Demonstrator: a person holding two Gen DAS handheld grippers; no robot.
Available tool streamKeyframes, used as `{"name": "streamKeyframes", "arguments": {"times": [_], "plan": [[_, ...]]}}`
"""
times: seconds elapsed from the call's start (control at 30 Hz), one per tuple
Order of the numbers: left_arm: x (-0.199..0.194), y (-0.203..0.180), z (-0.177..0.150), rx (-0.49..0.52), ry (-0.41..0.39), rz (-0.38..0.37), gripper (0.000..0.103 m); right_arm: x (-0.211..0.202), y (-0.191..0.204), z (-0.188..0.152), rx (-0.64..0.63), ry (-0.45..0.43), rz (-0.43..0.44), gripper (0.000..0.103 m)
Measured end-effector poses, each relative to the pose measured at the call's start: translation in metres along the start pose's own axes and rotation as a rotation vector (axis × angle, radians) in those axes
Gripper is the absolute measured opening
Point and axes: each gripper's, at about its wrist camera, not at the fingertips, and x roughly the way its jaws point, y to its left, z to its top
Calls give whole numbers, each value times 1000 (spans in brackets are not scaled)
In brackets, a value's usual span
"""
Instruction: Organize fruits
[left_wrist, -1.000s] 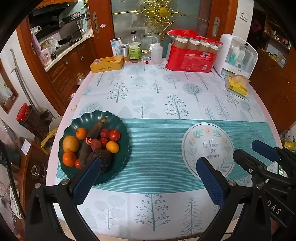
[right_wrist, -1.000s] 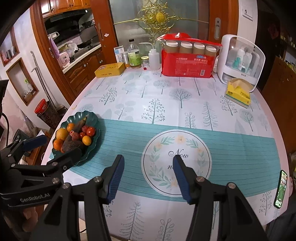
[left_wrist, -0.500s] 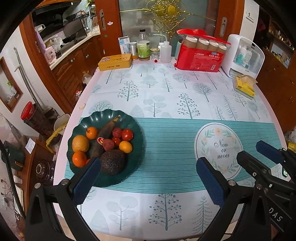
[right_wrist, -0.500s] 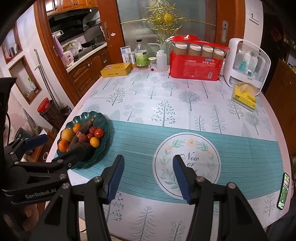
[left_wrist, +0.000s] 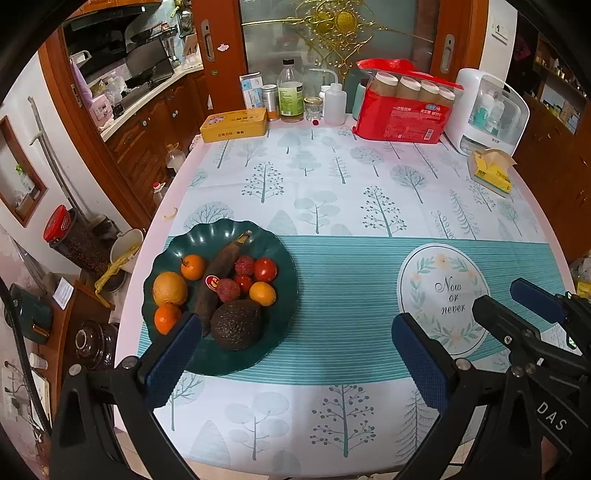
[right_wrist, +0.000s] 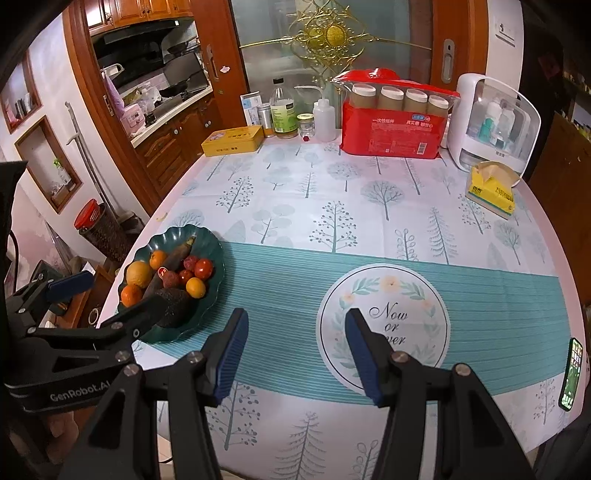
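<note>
A dark green scalloped plate (left_wrist: 284, 291) at the table's left holds several fruits: an avocado (left_wrist: 236, 324), a dark banana (left_wrist: 218, 275), an orange (left_wrist: 170, 288), tangerines, tomatoes and lychees. The plate also shows in the right wrist view (right_wrist: 216, 266). My left gripper (left_wrist: 295, 360) is open and empty above the table's near edge, its left finger (left_wrist: 171, 363) over the plate's near rim. My right gripper (right_wrist: 295, 350) is open and empty over the teal stripe, to the right of the plate.
Along the far edge stand a yellow tin (left_wrist: 234, 124), bottles (left_wrist: 290, 96), a red pack of paper cups (left_wrist: 402, 107) and a white storage box (left_wrist: 487, 110). A yellow tissue pack (left_wrist: 493, 171) lies at the right. A phone (right_wrist: 571, 373) lies at the near right edge.
Both grippers have moved forward over the table and risen slightly. The plate now sits nearer the left gripper's left finger. Both grippers stay open.
</note>
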Motion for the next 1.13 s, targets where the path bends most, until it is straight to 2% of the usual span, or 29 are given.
{"name": "streamKeyframes", "arguments": {"times": [0.7,1.13], "plan": [[-5,9,-2,19,-20,-8,102,1,7,-2,13,-2,-24,55],[-3,16,-3,20,4,0,102,-8,21,-2,-2,-23,-35,55]]}}
